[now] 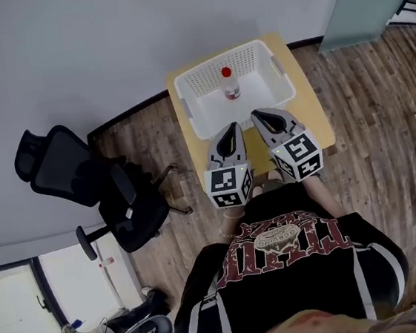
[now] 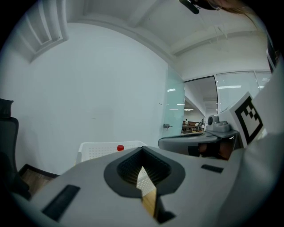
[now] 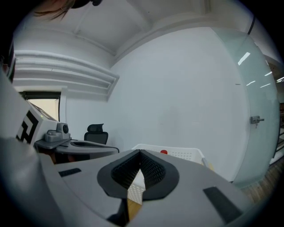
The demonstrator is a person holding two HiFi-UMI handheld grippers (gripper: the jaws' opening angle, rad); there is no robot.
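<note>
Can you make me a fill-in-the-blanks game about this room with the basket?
1. The bottle standing in the basket has a ____ cap.
2. The basket on the wooden table is coloured ____.
3. The office chair on the floor is coloured ____.
4. The left gripper and the right gripper both have their jaws ____, with nothing between them.

Missing words: red; white; black; shut

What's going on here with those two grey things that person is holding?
A person stands at a small wooden table, holding the left tongs and right tongs side by side over its near part. Both are closed and empty. Just ahead, a white basket holds an upright red-capped bottle.
</note>
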